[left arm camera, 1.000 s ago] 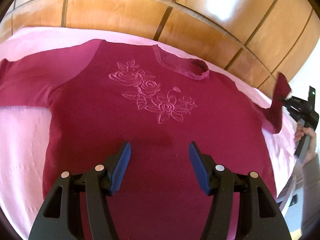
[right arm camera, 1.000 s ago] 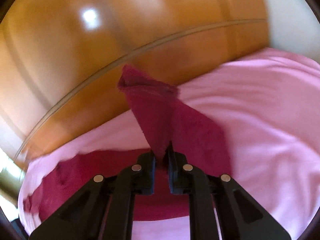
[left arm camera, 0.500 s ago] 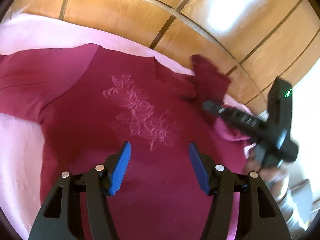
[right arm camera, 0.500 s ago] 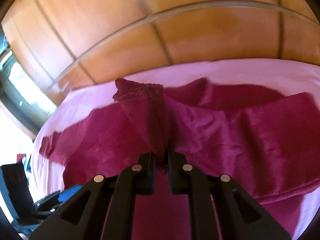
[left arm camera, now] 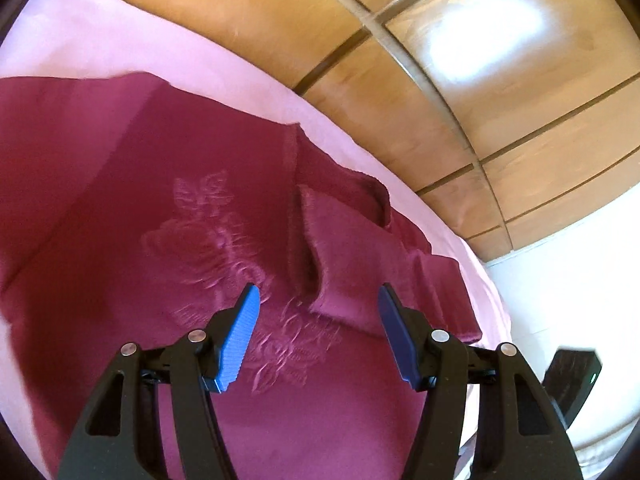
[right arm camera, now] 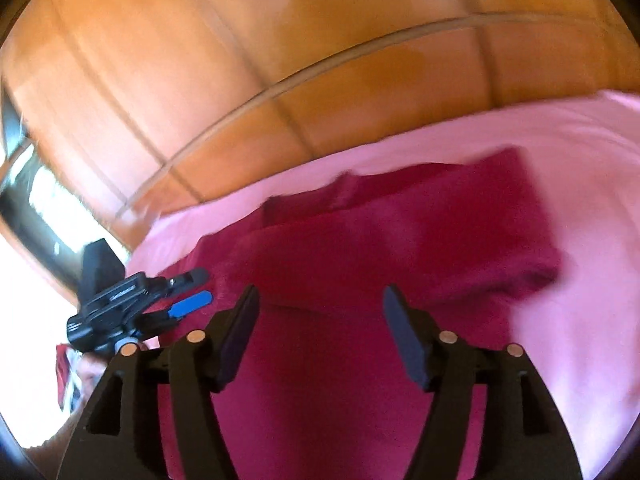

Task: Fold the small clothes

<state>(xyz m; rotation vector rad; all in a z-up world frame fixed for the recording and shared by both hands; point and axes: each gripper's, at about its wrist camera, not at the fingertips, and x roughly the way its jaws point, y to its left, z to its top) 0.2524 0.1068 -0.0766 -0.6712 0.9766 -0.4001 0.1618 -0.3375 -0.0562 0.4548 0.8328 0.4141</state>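
A maroon sweater (left arm camera: 120,220) with embossed roses (left arm camera: 200,240) lies face up on the pink sheet (left arm camera: 100,44). One sleeve (left arm camera: 348,256) lies folded across its chest, cuff towards the neckline. My left gripper (left arm camera: 318,320) hovers open just above the roses, its blue pads (left arm camera: 240,332) holding nothing. In the right wrist view the sweater (right arm camera: 320,380) fills the lower middle, with the folded sleeve (right arm camera: 460,220) on top. My right gripper (right arm camera: 320,320) is opening over it, with no cloth between its fingers. The left gripper (right arm camera: 202,286) shows at the left edge of the sweater.
A wooden panelled headboard (left arm camera: 400,80) runs along the far side of the bed. A white wall (left arm camera: 580,280) stands to the right. The right gripper's black housing (left arm camera: 572,380) shows at the lower right. Bright window light (right arm camera: 44,196) comes in at the far left.
My right gripper carried the sleeve in over the chest, let go of it and opened. My left gripper swung right and rolled, staying open.
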